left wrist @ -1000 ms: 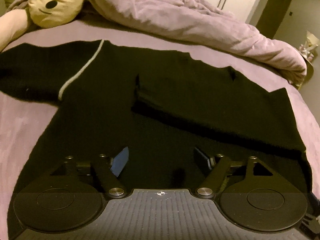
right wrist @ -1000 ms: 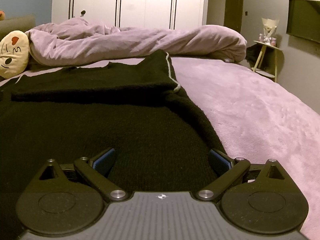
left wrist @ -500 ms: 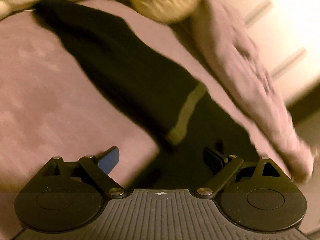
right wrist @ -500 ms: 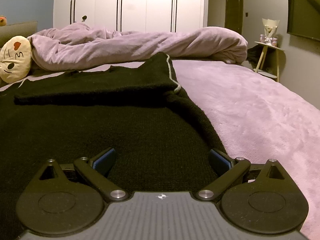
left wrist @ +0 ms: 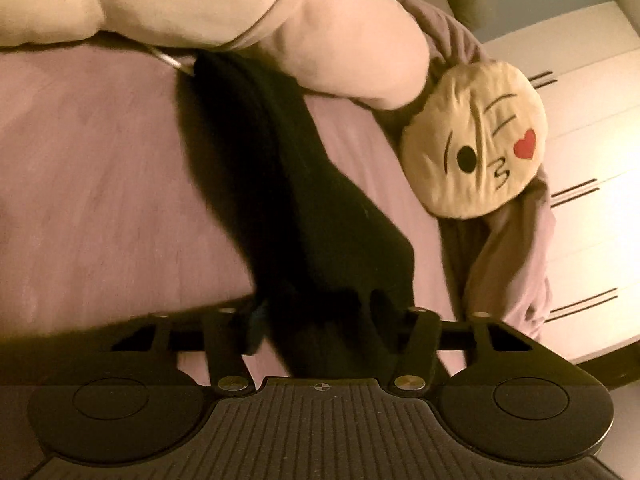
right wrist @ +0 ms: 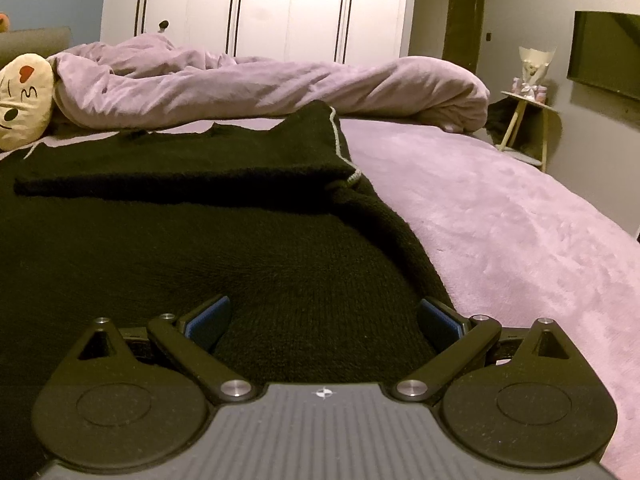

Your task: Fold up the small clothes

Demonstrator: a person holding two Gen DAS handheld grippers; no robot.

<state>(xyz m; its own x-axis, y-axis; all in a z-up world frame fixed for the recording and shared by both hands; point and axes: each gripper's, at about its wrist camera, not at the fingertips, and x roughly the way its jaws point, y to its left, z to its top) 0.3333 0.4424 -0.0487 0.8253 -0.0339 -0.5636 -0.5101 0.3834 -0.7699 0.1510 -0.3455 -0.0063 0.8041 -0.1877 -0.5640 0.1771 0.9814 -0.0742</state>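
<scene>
A black knit sweater (right wrist: 200, 248) lies spread on the purple bed, its right sleeve folded across the chest (right wrist: 192, 168). In the left wrist view the other black sleeve (left wrist: 280, 184) runs from the pillow down into my left gripper (left wrist: 320, 316). The fingers have closed in and the dark cloth fills the gap between them; they look shut on the sleeve. My right gripper (right wrist: 324, 322) is open and empty, low over the sweater's lower right part near its edge.
A round emoji cushion (left wrist: 476, 144) and a cream pillow (left wrist: 200, 4) lie at the head of the bed. A bunched purple duvet (right wrist: 260, 84) lies along the far side. White wardrobes (right wrist: 280, 8) stand behind. Bare purple sheet (right wrist: 500, 216) extends to the right.
My left gripper swung left from over the sweater body to the outstretched left sleeve and closed on it. My right gripper stayed in place, open.
</scene>
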